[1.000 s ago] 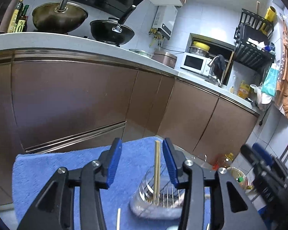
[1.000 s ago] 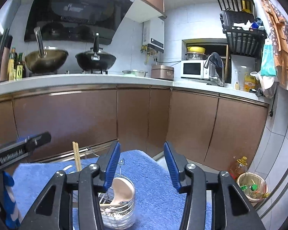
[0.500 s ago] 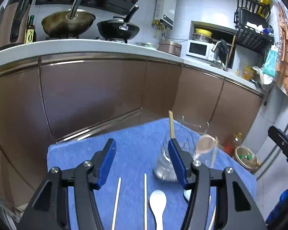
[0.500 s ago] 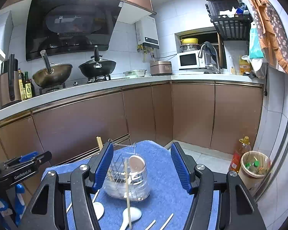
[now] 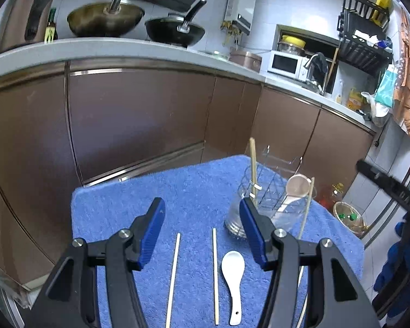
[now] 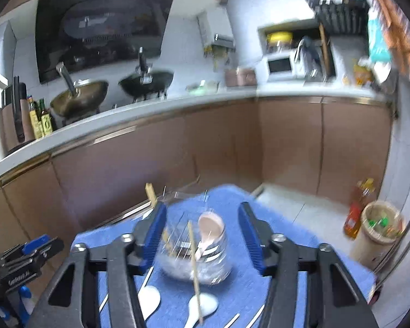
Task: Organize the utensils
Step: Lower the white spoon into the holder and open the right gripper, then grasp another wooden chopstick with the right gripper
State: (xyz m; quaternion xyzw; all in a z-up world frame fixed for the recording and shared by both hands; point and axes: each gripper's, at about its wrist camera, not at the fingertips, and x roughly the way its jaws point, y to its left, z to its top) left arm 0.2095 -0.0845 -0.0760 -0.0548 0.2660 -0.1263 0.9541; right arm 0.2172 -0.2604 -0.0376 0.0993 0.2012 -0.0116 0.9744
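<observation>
Brown cabinets (image 5: 139,120), white tiled walls (image 5: 295,2)

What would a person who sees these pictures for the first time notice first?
Probably the bright blue towel that covers the work surface, in front of the brown kitchen cabinets. On it stands a clear utensil holder with a pink spoon and chopsticks standing inside. Nearer the camera, a white spoon and two loose chopsticks lie flat on the towel between the fingers of the open left gripper.
</observation>
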